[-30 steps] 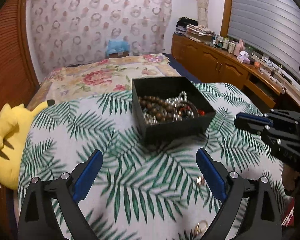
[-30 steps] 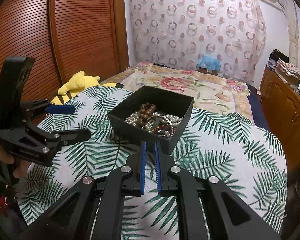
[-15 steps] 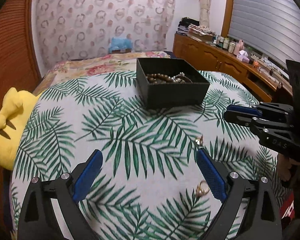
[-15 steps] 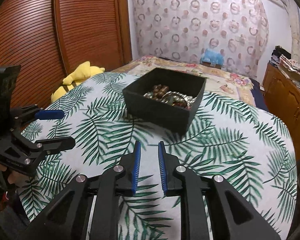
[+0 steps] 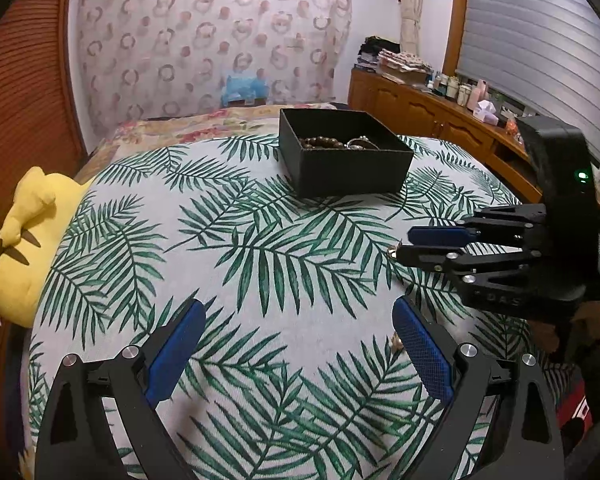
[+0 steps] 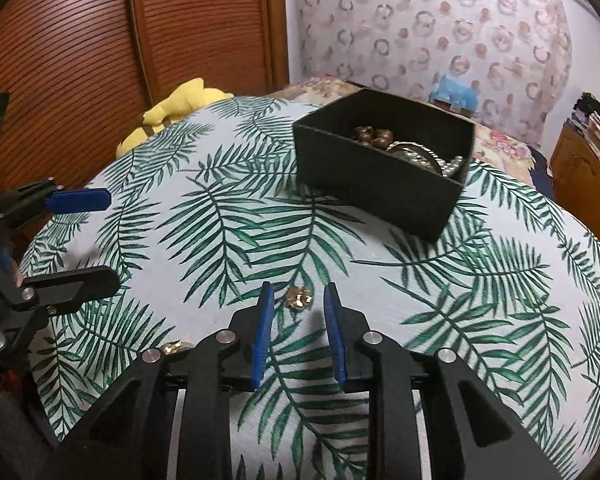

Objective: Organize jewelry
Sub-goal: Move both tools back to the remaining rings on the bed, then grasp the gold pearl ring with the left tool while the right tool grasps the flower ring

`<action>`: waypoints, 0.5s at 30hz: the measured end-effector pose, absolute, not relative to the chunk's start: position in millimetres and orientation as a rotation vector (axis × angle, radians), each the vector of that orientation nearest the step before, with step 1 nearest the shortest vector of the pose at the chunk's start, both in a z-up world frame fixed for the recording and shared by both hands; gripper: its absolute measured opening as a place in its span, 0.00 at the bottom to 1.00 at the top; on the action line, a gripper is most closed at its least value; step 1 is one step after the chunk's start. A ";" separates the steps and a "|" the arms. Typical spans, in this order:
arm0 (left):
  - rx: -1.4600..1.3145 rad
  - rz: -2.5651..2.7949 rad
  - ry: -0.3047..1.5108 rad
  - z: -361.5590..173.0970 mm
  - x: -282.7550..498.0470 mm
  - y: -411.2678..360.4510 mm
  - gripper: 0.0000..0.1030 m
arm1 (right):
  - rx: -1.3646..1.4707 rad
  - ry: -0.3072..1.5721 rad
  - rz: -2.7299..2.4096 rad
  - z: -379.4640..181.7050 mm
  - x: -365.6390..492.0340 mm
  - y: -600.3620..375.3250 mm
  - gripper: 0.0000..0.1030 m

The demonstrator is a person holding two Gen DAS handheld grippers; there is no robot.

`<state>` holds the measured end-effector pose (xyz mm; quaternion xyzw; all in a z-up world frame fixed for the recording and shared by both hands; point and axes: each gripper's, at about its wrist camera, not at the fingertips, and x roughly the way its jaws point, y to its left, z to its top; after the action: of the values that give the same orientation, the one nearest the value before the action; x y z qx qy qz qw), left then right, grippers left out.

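A black open box (image 5: pixel 344 160) (image 6: pixel 384 184) with bead bracelets and silver chains stands on the far side of the palm-leaf tablecloth (image 5: pixel 260 264). A small gold piece (image 6: pixel 298 297) lies on the cloth just ahead of my right gripper (image 6: pixel 298 300), whose jaws are open around it without touching. It shows at that gripper's tips in the left wrist view (image 5: pixel 394 251). A second gold piece (image 6: pixel 175 346) (image 5: pixel 397 340) lies to its left. My left gripper (image 5: pixel 296 320) is wide open and empty, low over the cloth.
A yellow plush toy (image 5: pixel 24 240) lies at the table's left edge. A flowered bed (image 5: pixel 204 128) is behind the table. Wooden cabinets (image 5: pixel 432 112) with bottles run along the right wall, slatted wooden doors (image 6: pixel 100 60) on the left.
Both grippers dropped lower and drew back from the box. My right gripper opened from nearly shut and now sits around the gold piece.
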<state>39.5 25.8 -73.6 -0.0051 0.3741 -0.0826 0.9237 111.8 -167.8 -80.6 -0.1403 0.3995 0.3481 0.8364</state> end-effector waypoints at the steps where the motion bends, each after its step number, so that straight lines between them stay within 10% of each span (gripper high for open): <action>1: -0.011 -0.170 0.770 -74.3 38.5 25.9 0.88 | -0.307 0.849 0.730 -82.3 112.4 -166.1 0.27; 15: 0.024 -0.231 0.809 -84.7 37.6 0.5 0.88 | -0.291 0.816 0.695 -75.6 101.7 -185.4 0.16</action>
<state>37.6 0.5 -84.7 0.0114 0.3926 -0.1123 0.9127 101.7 -185.4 -75.6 -0.1380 0.3875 0.3300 0.8497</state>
